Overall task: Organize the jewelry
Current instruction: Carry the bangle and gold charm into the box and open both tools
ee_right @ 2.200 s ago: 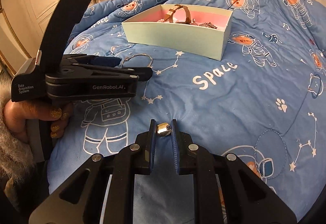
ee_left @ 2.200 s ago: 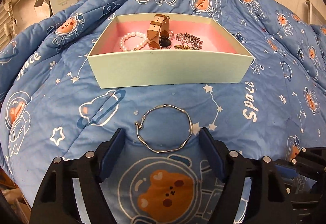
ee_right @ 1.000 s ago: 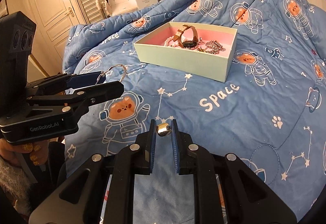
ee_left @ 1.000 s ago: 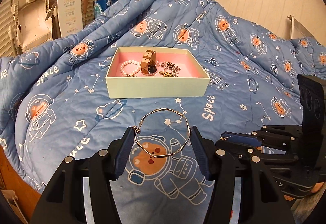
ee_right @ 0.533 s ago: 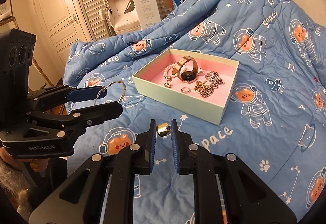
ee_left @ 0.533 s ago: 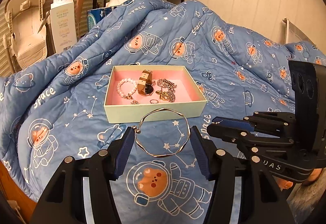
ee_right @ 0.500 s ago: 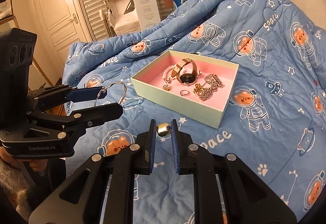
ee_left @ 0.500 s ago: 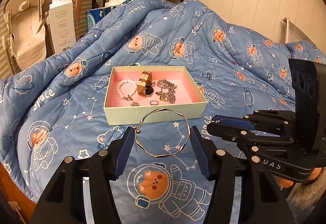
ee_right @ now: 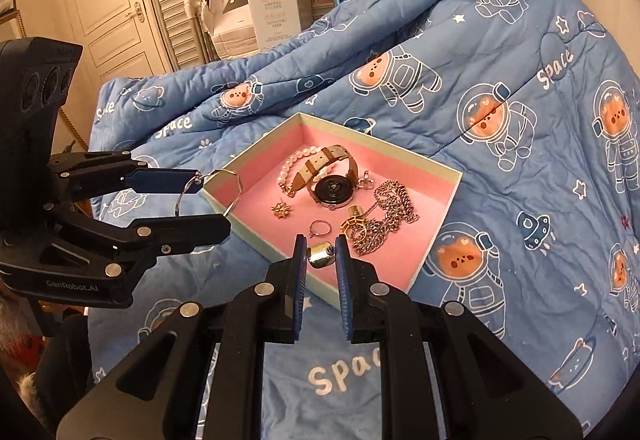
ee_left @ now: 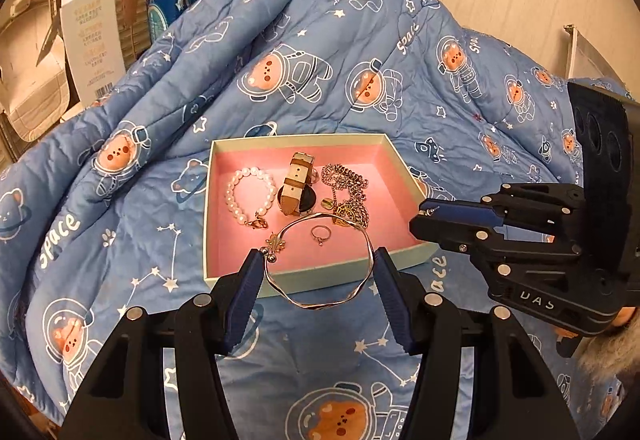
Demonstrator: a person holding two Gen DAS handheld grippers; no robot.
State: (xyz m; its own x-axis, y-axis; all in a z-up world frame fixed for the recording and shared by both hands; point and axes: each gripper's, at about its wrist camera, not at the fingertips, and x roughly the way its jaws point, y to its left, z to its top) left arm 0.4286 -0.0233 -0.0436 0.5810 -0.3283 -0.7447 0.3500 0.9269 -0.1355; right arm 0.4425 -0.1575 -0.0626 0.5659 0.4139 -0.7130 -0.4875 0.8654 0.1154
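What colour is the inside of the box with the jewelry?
Pink inside the box, with pale green walls; the left wrist view shows it best.

"Space" on quilt (ee_right: 552, 67), "GenRobot.AI" on left gripper (ee_right: 200, 199)

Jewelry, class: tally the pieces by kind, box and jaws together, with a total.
Bracelets: 2 (pearl bracelet, bangle in left gripper)
Rings: 2 (thin ring, gold ring in right gripper)
Watch: 1
Chain: 1
Star charm: 1
Total: 7, leaving out gold bits tangled in the chain
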